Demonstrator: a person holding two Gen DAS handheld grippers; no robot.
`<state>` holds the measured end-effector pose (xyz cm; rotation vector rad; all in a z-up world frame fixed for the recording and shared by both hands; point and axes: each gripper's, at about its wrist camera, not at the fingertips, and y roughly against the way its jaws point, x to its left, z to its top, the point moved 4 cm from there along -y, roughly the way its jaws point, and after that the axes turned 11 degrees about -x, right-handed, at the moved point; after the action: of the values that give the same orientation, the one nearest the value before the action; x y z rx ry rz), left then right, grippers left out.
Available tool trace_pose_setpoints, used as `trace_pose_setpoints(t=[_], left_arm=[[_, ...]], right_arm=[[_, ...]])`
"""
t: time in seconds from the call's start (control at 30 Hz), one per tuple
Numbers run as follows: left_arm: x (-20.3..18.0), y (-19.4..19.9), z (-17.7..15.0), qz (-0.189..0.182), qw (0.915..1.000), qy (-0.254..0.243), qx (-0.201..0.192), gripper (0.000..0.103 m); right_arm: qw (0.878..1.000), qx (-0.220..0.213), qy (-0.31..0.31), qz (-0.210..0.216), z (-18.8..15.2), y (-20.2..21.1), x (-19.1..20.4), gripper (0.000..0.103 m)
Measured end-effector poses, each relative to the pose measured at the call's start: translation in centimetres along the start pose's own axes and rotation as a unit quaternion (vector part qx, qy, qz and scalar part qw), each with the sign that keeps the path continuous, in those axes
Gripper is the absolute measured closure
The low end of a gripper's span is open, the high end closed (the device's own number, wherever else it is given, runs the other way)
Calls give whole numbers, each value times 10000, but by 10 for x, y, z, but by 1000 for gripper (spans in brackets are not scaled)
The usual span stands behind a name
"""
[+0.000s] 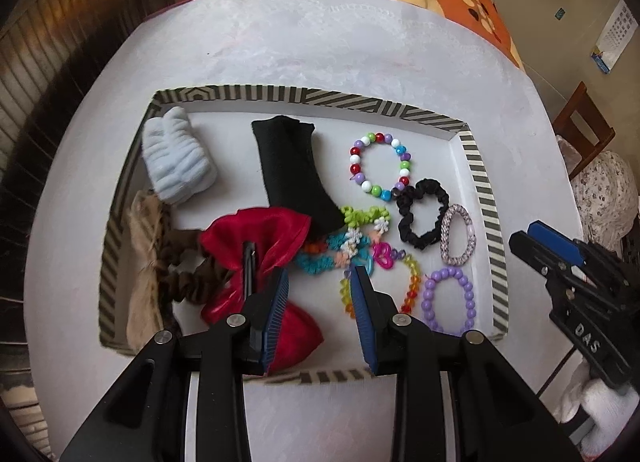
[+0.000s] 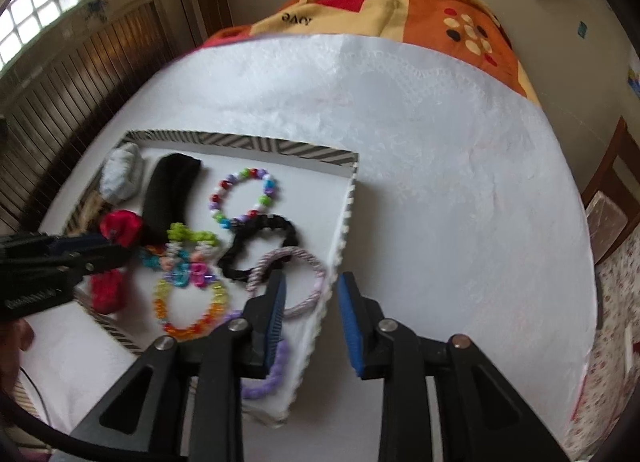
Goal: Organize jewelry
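While both grippers tilt steeply down over the white-covered table (image 2: 440, 181), neither holds anything. In its own view the left gripper (image 1: 322, 284) hangs above the near half of the striped-rimmed tray (image 1: 476, 181), jaws apart with bare tray floor and the edge of a red satin bow (image 1: 256, 246) showing between the blue pads (image 1: 366, 322). From its own camera the right gripper (image 2: 312, 290) straddles the tray's right wall, jaws apart and empty: one pad sits over a lilac woven band (image 2: 292, 282), the other over open cloth outside the tray.

Jewelry crowds the tray: a multicoloured bead bracelet (image 1: 380, 165) toward the far right, a black scrunchie (image 1: 422, 213) touching it, the lilac band beside the right wall, a purple bead bracelet (image 1: 450, 298) in the near right corner, and a translucent rainbow bracelet (image 1: 412, 286) beside a tangle of bright hair ties (image 1: 344, 242). A black pouch (image 1: 292, 169) and pale blue ribbed cloth (image 1: 176, 161) fill the far left.

Free floor remains along the tray's far wall; the cloth beyond and to the right lies wide open.

Only the left view shows the brown scrunchie (image 1: 188, 274) and beige fabric (image 1: 144, 262) along the left wall, plus a white-gloved hand (image 1: 600, 414) on the right gripper. Only the right view shows a glass-block window (image 2: 60, 1).
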<state>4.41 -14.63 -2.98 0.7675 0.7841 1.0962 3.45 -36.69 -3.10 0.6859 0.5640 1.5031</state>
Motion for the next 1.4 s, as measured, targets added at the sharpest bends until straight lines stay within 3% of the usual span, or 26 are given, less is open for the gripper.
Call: trace_pose_setpoints(t=[0.43, 0.9, 1.4], left_arm=[[11, 52, -21, 276, 9983, -76, -501, 79], [13, 105, -34, 509, 9926, -206, -1080, 79], [15, 133, -39, 713, 9867, -210, -1449, 79]], right_arm=[[9966, -410, -636, 338, -20, 44, 52, 51], [9963, -645, -526, 230, -25, 82, 81, 44], [9949, -892, -456, 72, -23, 105, 89, 39]])
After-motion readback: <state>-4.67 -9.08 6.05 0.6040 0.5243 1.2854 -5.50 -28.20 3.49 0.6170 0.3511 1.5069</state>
